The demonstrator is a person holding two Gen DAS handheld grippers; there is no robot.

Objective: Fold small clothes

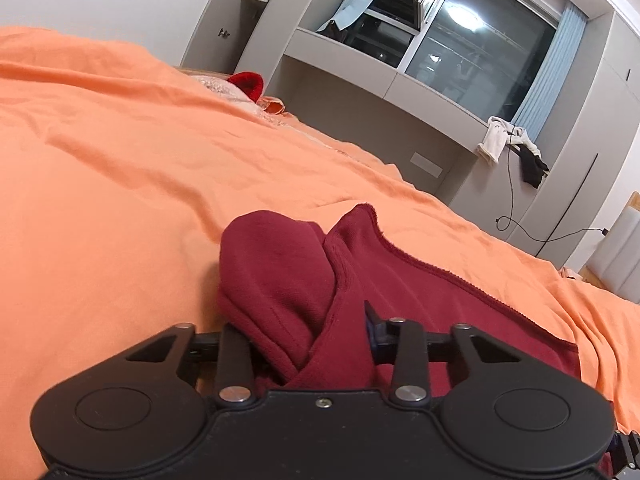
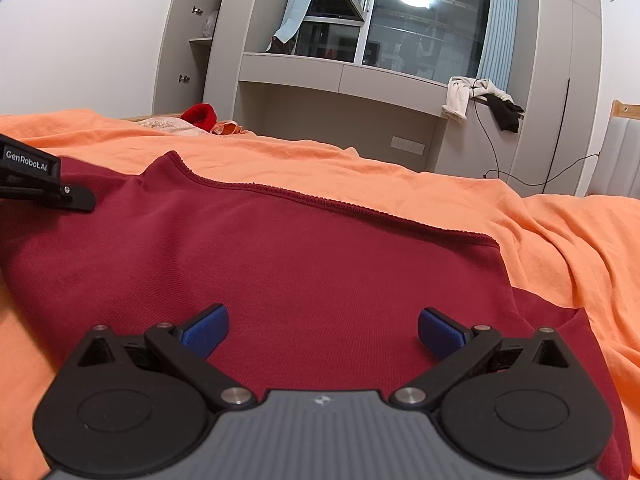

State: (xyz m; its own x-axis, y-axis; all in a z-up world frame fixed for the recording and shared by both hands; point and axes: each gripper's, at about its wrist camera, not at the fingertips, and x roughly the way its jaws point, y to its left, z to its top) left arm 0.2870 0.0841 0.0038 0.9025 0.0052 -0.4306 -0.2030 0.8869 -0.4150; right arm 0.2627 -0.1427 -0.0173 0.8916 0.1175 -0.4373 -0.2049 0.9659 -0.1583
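Where the orange bedsheet [image 1: 120,184] fills the left of the left wrist view, the left gripper [image 1: 308,332] sits at the lower centre with its jaws drawn close on a bunched fold of the dark red garment [image 1: 276,272], the cloth rising between the fingers in a rounded hump. To the right of the hump, the garment's stitched edge runs down across the sheet. Farther right and behind, a grey window ledge [image 1: 400,84] carries white and black clothes [image 1: 512,148] draped over its end. Seen from the right wrist, the left gripper [image 2: 76,198] enters at the left edge, resting on the garment's far left corner. At the centre, the dark red garment [image 2: 300,248] lies spread nearly flat on the orange bedsheet [image 2: 560,232]. Over its near part, the right gripper [image 2: 323,332] has its blue pads [image 2: 206,330] spread wide apart, gripping nothing. At the far left of the bed, a bright red item [image 2: 200,115] lies near the wall.
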